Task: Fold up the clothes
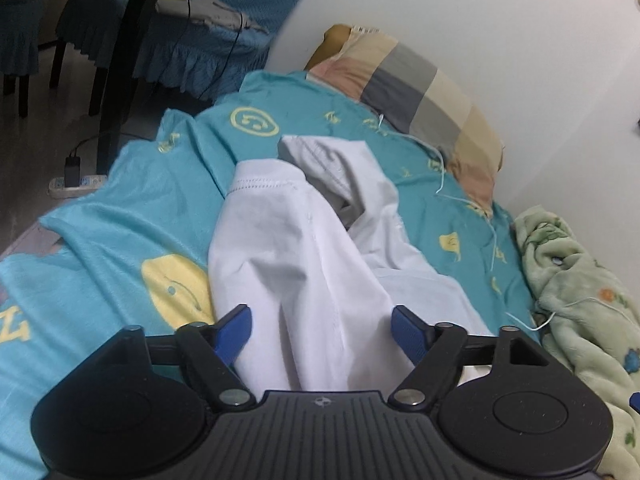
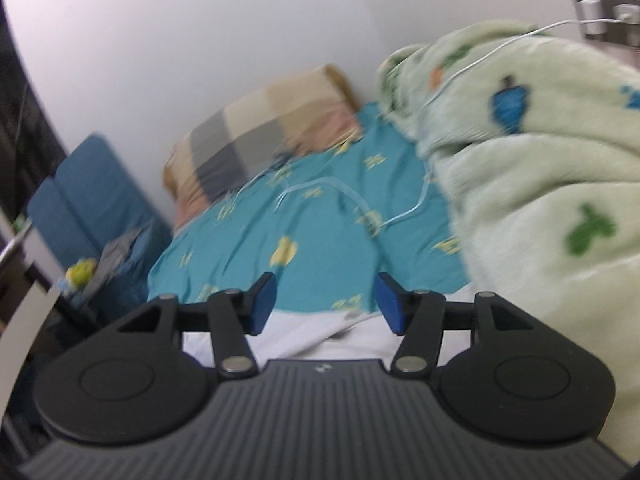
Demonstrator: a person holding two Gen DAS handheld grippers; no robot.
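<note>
My left gripper (image 1: 322, 326) has its jaws wide, straddling the rumpled white cotton garment (image 1: 296, 264) on the teal smiley-print bedsheet (image 1: 120, 208); its long axis runs straight ahead. Right gripper (image 2: 326, 300), jaws also wide, sits over the garment's near edge. I judge left nearer.

White garment (image 1: 296, 264): near end was hidden behind the left gripper's (image 1: 322, 330) body
Right wrist view: motion-blurred throughout
Green fleece blanket (image 2: 540, 184): ran off the right edge
Yellow toy (image 2: 82, 272): too blurred to identify
</note>
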